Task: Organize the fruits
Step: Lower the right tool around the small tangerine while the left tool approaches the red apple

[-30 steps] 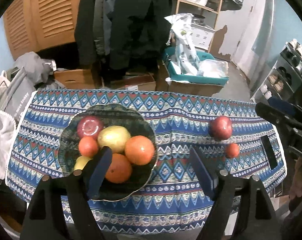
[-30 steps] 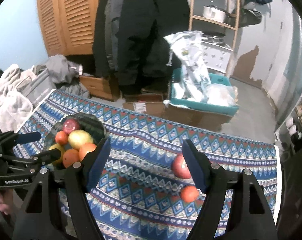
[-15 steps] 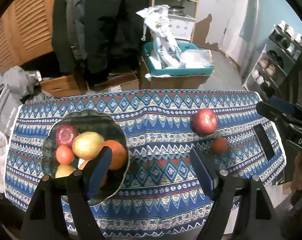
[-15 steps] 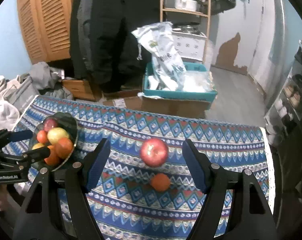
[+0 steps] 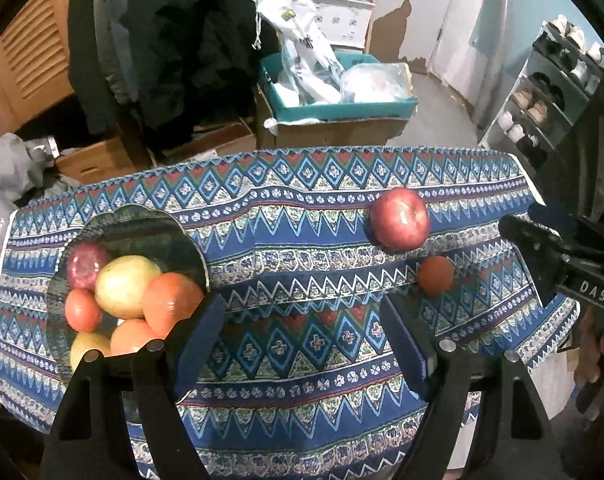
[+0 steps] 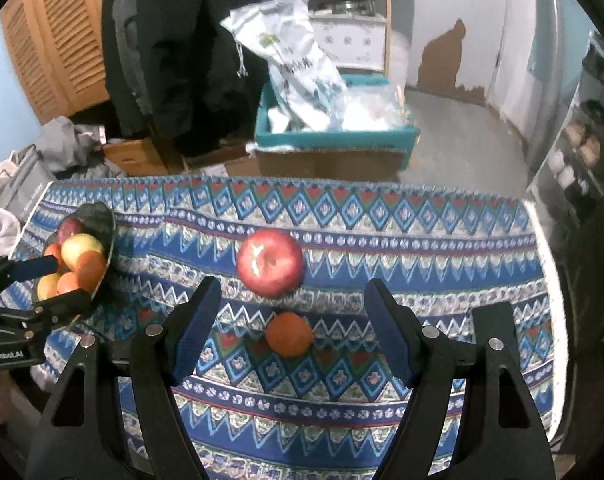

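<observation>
Two loose fruits wait outside the dish while both grippers hang open above the patterned cloth.

Left wrist view: the left gripper stands wide with nothing between its blue-padded fingers, poised over the woven blue zigzag tablecloth; the dark scalloped glass dish, already heaped with smooth round fruit, sits to its left, probably the gathering spot. The glossy big red apple and small matte orange tangerine lie apart from the dish, near the right gripper.
Right wrist view: the right gripper also gapes empty, framing the tangerine just below the apple, likely lined up for a pick.
</observation>
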Motion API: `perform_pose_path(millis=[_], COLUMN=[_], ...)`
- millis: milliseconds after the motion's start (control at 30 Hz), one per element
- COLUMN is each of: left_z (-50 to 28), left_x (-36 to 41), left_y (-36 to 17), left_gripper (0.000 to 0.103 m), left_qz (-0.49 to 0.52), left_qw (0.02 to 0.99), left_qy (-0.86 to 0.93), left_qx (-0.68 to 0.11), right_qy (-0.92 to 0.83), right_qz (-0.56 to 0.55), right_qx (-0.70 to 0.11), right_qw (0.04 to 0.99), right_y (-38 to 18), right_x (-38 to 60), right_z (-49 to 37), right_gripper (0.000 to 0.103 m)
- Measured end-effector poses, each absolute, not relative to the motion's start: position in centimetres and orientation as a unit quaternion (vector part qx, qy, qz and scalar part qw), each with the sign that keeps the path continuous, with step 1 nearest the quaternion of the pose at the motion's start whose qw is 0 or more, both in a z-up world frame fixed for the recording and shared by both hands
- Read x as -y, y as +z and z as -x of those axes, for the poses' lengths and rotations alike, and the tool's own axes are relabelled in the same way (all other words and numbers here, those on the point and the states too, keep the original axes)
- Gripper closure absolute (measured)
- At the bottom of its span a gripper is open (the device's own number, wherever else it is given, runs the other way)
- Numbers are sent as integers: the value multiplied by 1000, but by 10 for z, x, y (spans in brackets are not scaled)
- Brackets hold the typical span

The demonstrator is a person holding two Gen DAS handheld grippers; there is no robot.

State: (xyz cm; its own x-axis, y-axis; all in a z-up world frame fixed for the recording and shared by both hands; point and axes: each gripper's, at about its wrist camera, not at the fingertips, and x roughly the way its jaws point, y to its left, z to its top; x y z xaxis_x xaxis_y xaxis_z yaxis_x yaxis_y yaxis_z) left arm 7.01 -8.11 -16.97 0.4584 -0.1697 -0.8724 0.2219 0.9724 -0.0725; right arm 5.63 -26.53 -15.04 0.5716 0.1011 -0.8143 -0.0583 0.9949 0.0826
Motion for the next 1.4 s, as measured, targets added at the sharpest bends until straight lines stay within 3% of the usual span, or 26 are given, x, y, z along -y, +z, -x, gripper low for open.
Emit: perform_pose_path(millis=[767, 967, 1033, 1400], left_z=[-95, -99, -101, -119], left_x=[89, 93, 95, 132], left_y=[-231, -239, -240, -234], left_gripper=[22, 22, 22, 22], left_qz=[-16, -19, -16, -20], left_qw=[827, 824, 823, 826], left_qy=[-104, -104, -104, -125], left_qx=[-552, -556, -559, -549], right_qy=[61, 70, 71, 33], right_qz=[-1, -6, -8, -49], right_qx=[-560, -570, -571, -538], right_qw=[826, 819, 818, 841], right_y=[-262, -274, -277, -252], right_x=[251, 245, 245, 285], right_z=[-79, -82, -83, -85], right_gripper=[29, 43, 56, 57])
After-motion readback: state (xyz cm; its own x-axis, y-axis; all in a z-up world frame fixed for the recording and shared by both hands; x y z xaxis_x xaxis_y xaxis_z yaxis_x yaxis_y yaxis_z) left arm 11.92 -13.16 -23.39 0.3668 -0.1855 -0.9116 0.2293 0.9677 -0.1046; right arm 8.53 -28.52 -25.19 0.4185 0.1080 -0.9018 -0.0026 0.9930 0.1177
